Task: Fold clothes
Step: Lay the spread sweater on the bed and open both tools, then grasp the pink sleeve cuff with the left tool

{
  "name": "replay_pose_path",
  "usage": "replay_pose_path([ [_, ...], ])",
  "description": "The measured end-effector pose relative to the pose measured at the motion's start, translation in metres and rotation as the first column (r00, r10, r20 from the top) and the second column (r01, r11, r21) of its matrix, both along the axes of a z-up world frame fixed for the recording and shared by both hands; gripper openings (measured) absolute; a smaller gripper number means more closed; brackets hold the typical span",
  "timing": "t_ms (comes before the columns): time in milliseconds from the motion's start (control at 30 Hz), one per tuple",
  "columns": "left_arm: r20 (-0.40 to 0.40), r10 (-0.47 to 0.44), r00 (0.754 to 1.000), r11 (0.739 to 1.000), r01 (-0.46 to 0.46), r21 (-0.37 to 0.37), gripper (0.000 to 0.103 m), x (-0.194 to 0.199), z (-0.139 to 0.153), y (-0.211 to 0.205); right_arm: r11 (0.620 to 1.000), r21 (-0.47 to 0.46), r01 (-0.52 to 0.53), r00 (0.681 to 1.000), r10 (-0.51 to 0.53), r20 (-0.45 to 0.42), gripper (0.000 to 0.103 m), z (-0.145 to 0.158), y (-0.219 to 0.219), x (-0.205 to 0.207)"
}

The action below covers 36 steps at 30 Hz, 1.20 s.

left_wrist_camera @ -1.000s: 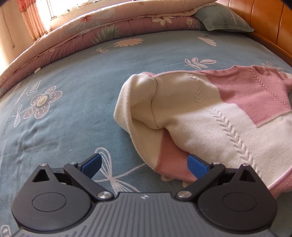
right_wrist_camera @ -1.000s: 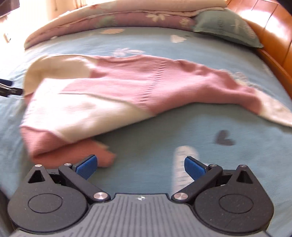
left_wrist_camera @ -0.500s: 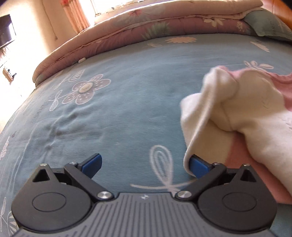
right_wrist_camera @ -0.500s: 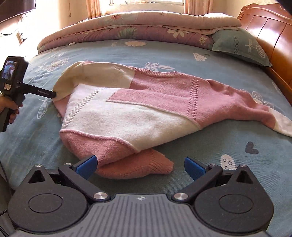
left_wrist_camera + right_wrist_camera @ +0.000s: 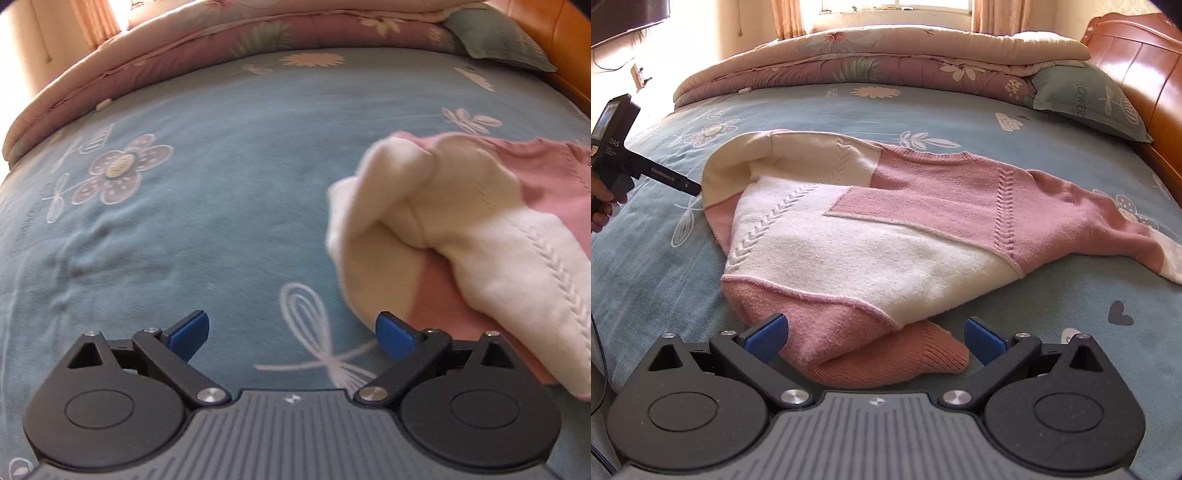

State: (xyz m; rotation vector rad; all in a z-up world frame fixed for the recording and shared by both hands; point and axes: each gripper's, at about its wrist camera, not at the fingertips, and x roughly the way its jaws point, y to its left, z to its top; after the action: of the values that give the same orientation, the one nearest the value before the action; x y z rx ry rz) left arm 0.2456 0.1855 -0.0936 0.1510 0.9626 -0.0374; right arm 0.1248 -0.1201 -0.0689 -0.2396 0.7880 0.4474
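Bed [image 5: 849, 107]: pink-and-cream sweater [image 5: 886, 229] lies rumpled at centre, 1 sleeve [image 5: 1108, 229] trailing to 3 o'clock. Right gripper [image 5: 874, 334] jaws spread, straddling hem at 6 o'clock; left gripper [image 5: 291, 332] released, sweater at 3 o'clock. Pinch single layers, flatten evenly.

We record three legible markings, all in the right wrist view. The grey-green pillow [image 5: 1086, 99] by the wooden headboard bears the word "FLOWERS", printed sideways near a dragonfly motif. The body of the left gripper [image 5: 696, 190], held in a hand at the left edge, carries the letters "DAS" in white on its black housing; the smaller lines beneath them are too small to read. White lettering also runs along its black finger arm, but we cannot make it out. In the left wrist view we find no readable text
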Motion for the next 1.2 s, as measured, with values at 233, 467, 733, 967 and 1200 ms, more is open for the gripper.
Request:
replay_pose_path([
  [233, 0.019, -0.129, 0.992, 0.991, 0.129, -0.019, 0.098, -0.024, 0.014, -0.048, 0.971, -0.126, -0.204, 0.973, 0.216, 0.085, 0.103, -0.004, 0.062, -0.003],
  [467, 0.031, -0.184, 0.982, 0.983, 0.185, -0.020, 0.099, -0.037, 0.023, -0.062, 0.851, -0.438, -0.289, 0.913, 0.383, 0.142, 0.103, -0.041, 0.105, -0.008],
  [733, 0.004, -0.238, 0.971, 0.971, 0.238, -0.035, 0.099, -0.044, 0.013, -0.080, 0.937, -0.337, -0.096, 0.951, 0.187, 0.247, 0.103, 0.001, 0.051, 0.052],
  [967, 0.001, -0.259, 0.966, 0.964, 0.258, -0.066, 0.099, -0.042, 0.007, -0.097, 0.960, -0.272, 0.064, 0.965, 0.010, 0.261, 0.103, 0.010, 0.011, 0.113],
  [1200, 0.040, -0.255, 0.966, 0.957, 0.258, -0.133, 0.099, -0.034, 0.006, -0.121, 0.956, -0.227, 0.186, 0.958, -0.126, 0.257, 0.103, 0.007, -0.004, 0.139],
])
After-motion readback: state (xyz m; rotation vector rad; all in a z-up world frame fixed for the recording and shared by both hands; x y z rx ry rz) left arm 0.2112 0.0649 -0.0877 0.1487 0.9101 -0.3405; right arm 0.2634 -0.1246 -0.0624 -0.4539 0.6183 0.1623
